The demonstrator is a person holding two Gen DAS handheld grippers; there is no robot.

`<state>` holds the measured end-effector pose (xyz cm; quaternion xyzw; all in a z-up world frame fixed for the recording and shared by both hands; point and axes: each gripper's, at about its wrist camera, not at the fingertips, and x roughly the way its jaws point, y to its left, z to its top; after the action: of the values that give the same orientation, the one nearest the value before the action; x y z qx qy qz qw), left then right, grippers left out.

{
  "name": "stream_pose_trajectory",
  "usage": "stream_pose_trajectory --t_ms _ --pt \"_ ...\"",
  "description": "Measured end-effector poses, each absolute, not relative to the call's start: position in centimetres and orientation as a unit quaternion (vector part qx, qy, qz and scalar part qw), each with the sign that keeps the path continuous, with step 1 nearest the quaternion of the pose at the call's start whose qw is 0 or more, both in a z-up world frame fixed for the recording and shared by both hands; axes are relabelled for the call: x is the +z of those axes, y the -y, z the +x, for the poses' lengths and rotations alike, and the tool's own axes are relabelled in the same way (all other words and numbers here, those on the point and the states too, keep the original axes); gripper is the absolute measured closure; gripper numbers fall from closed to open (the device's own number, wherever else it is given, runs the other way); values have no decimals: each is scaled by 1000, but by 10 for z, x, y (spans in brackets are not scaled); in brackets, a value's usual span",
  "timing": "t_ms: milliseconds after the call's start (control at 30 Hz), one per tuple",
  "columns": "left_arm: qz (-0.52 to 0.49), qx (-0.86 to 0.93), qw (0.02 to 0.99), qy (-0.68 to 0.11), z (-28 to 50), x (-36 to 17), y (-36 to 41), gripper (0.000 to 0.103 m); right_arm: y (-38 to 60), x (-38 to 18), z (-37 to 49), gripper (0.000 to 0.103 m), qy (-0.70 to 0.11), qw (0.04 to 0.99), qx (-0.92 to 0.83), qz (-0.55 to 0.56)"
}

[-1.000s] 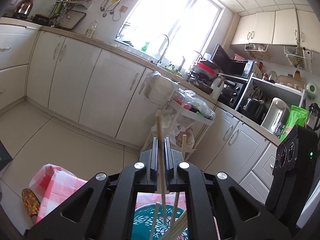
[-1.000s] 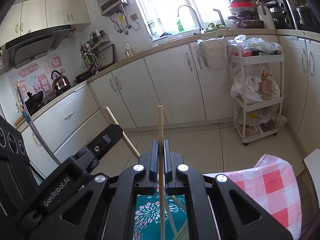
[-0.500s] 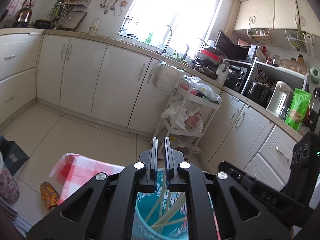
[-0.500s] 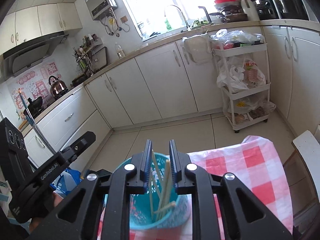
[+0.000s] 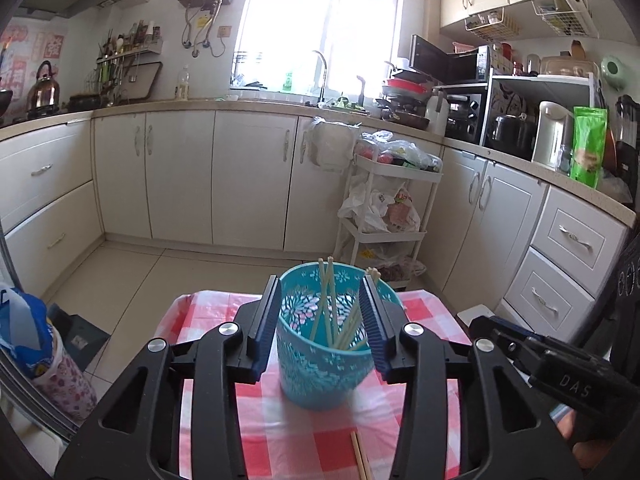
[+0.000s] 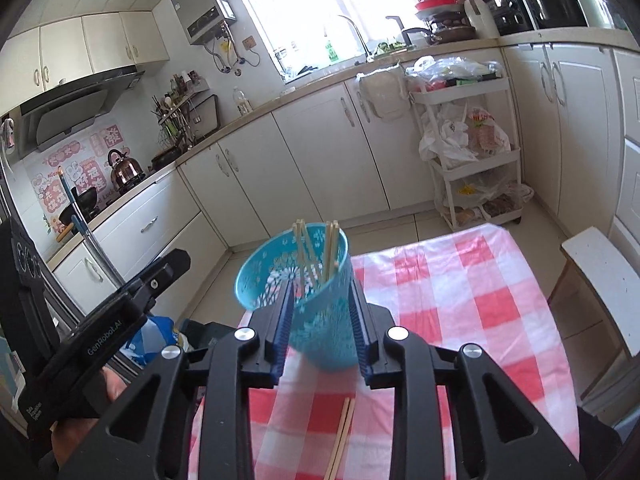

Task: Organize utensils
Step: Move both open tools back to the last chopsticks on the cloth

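Observation:
A teal patterned cup [image 5: 325,354] stands on the red-and-white checked tablecloth [image 5: 280,432] and holds several wooden chopsticks [image 5: 328,304]. My left gripper [image 5: 322,300] is open and empty, its jaws standing either side of the cup, pulled back above it. My right gripper [image 6: 320,292] is open and empty too, with the same cup [image 6: 308,280] and its chopsticks [image 6: 316,248] between its jaws. A pair of chopsticks [image 6: 342,436] lies on the cloth in front of the cup; it also shows in the left wrist view [image 5: 360,456].
A white trolley [image 5: 386,216] with bags stands by the cabinets beyond the table. A white stool [image 6: 600,284] is at the table's right edge. A blue bag [image 5: 24,332] and floral container sit left of the table. The other gripper body [image 6: 100,328] is at my left.
Both grippers let go of their chopsticks, which dropped into the cup. Both opened wide and drew back from it, so the cup and table now show.

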<state>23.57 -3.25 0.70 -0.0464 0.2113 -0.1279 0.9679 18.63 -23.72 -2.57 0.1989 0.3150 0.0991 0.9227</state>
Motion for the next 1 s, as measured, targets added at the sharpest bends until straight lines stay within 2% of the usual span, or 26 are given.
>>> stream_pose_trajectory --t_ms 467,633,733,1000 --pt "-26 -126 966 -225 175 1 38 54 226 -94 112 74 -398 891 86 202" --pt "-21 -130 963 -237 165 -5 40 46 221 -114 94 72 -421 884 78 187" --pt "-28 -128 954 -268 167 -24 33 39 212 -128 90 72 -439 878 82 171" --pt "-42 -93 922 -372 173 -106 5 39 176 -162 99 72 -468 873 92 104"
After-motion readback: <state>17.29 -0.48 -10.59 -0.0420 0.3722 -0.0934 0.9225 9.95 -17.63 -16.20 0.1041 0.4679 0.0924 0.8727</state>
